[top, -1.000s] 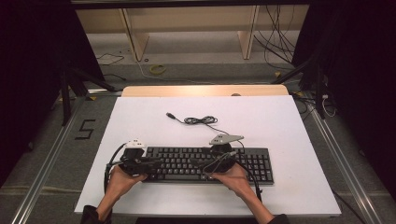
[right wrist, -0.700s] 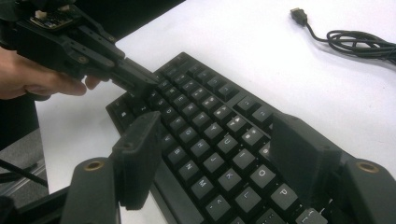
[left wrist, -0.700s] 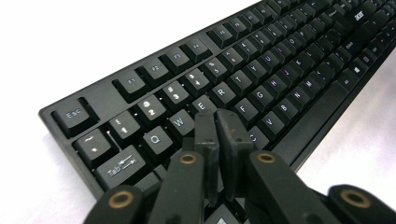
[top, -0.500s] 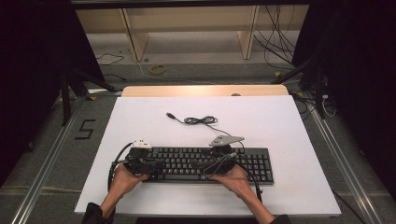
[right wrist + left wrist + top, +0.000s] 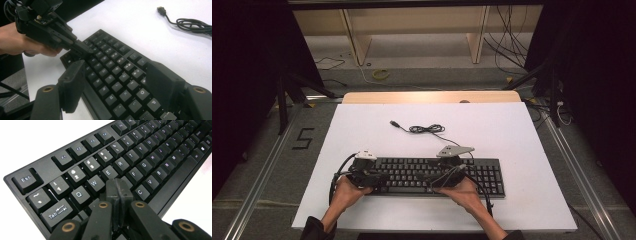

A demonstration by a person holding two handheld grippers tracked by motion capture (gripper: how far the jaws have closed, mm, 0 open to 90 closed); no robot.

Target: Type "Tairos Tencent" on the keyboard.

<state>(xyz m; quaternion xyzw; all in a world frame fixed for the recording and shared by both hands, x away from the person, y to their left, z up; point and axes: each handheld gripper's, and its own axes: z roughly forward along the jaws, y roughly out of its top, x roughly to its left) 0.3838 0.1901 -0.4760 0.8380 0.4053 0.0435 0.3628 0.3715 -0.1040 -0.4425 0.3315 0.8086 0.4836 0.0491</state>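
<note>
High view shows me the black keyboard (image 5: 432,175) lying flat at the near edge of the white bench (image 5: 512,130), where my left hand-held gripper (image 5: 118,185) has just closed empty over the S key to press it, while the right hand-held gripper (image 5: 117,86) hangs wide open.

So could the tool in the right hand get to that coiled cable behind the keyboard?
Probably yes. The right tool stands open over the keyboard, and the cable lies on bare white table just beyond, with nothing between them.
</note>
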